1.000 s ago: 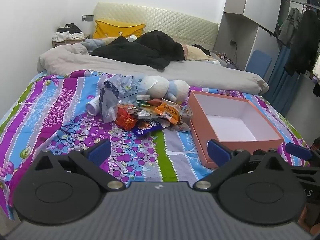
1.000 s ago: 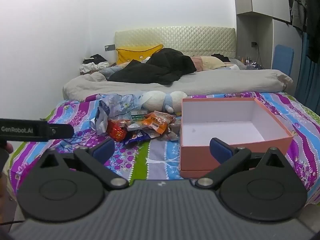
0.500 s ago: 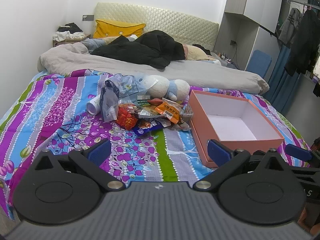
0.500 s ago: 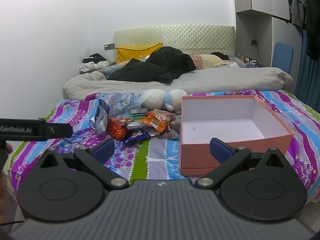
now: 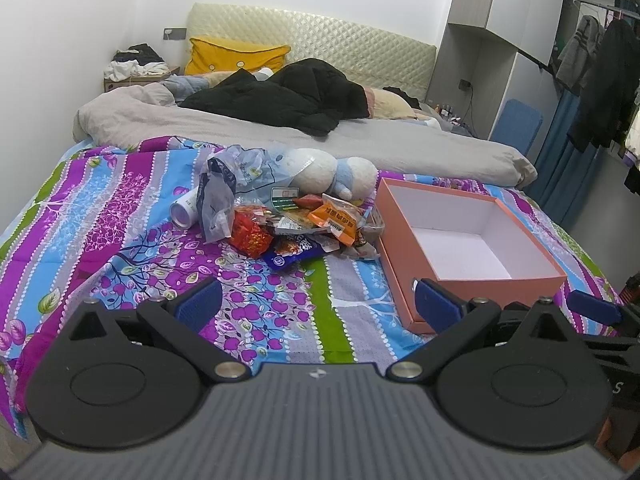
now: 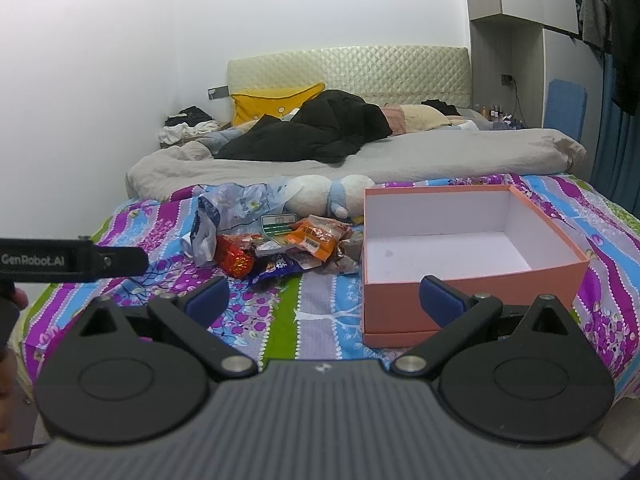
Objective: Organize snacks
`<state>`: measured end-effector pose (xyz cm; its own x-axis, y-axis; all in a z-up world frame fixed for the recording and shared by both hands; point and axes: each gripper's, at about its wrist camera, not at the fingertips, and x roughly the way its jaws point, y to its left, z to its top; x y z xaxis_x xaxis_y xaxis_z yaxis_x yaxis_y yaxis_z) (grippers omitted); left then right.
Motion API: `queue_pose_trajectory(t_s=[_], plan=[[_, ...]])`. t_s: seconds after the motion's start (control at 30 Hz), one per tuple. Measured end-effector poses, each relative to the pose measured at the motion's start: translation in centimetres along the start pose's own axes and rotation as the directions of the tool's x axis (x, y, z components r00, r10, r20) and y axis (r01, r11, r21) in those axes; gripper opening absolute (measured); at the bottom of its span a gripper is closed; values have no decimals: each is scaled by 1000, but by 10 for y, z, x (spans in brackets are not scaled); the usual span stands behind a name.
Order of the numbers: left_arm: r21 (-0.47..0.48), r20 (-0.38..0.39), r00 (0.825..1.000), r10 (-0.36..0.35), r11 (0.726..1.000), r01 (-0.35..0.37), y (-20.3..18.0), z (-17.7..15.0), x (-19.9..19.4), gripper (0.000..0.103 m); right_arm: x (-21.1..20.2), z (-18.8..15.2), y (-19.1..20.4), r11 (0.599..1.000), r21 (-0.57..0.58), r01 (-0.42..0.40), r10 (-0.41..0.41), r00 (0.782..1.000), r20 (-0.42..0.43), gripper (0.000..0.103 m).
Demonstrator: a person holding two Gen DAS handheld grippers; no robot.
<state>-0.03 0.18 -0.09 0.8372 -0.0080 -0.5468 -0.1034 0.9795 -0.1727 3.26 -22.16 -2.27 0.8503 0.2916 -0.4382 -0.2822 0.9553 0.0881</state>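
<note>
The left gripper (image 5: 318, 300) fills the bottom of its frame, its 2 blue pads spread wide with nothing between them, hanging above the near edge of the quilt (image 5: 120, 216). The right gripper (image 6: 324, 298) sits the same way at the bottom of its frame, also wide and empty, its right pad overlapping the near wall of the box (image 6: 472, 300) in the picture. In the left wrist view a blue pad of the right gripper shows at the lower right edge; in the right wrist view the left gripper's black bar crosses the middle left edge.

The snacks (image 5: 304, 228) lie in a loose heap at the centre of the left wrist frame, just left of the box (image 5: 404, 264): a red packet (image 5: 250, 236), an orange packet (image 5: 336, 218), a blue packet (image 5: 296, 250), and a crumpled clear bag (image 5: 224, 196) at the heap's left. A white can (image 5: 184, 210) lies on its side beside the bag. A plush toy (image 5: 336, 174) lies behind the heap.

The box is open and pink, white inside, holding nothing. A grey duvet (image 5: 280, 132) and a black coat (image 5: 288, 100) fill the upper middle.
</note>
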Motion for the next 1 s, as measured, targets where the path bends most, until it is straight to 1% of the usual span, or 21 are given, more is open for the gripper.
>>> queue_pose_trajectory(t_s=[1.0], plan=[[-8,-11,1000,2,1000,-2,4,-2,6,103,5,-4,0,999,50,-11,12,1000,-25,103]])
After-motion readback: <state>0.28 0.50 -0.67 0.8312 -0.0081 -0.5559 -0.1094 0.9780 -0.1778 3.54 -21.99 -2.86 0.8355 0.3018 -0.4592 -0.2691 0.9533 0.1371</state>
